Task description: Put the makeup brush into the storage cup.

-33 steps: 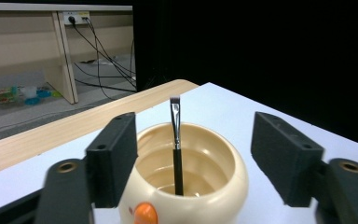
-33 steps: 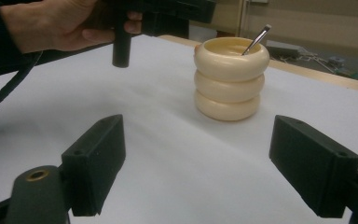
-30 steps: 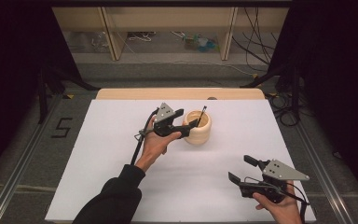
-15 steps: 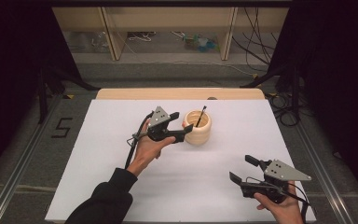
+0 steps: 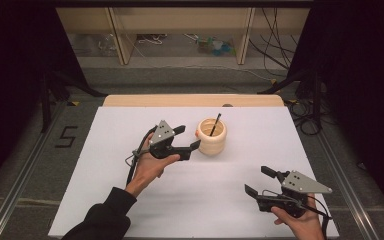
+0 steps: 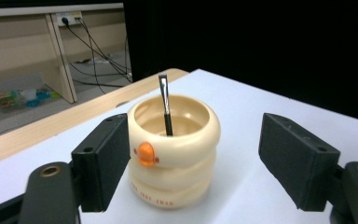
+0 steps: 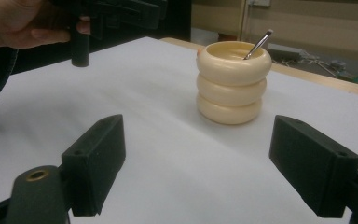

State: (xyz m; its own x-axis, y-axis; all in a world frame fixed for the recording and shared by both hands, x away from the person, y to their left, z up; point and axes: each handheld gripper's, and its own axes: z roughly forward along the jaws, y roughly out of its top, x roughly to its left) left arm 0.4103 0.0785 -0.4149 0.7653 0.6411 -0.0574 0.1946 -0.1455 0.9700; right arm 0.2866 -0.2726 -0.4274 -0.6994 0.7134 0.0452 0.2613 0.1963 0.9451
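Observation:
A cream ringed cup [image 5: 212, 143] with an orange duck beak stands upright on the white table top [image 5: 130, 130], right of centre and toward the far side. A thin black brush [image 5: 214, 125] leans inside it. My left gripper [image 5: 190, 136] hovers just left of the cup, pointing at it. It is open, its jaws have just widened a little more, and nothing is pressed between them. In the left gripper view the cup [image 6: 172, 172] and brush [image 6: 165, 102] stand just beyond the left gripper [image 6: 196, 158]. My right gripper [image 5: 256, 180] is open and empty near the front right, facing the cup [image 7: 230, 88].
A wooden strip [image 5: 190, 100] borders the table's far edge. Beyond it are light shelving [image 5: 180, 30] and loose cables on the floor [image 5: 280, 45]. Dark curtains close off both sides. The person's left hand [image 7: 23, 23] is at the top left of the right gripper view.
My left gripper has drawn back from the cup, leftward and a little toward the person. The cup, the brush and the right gripper have stayed put.

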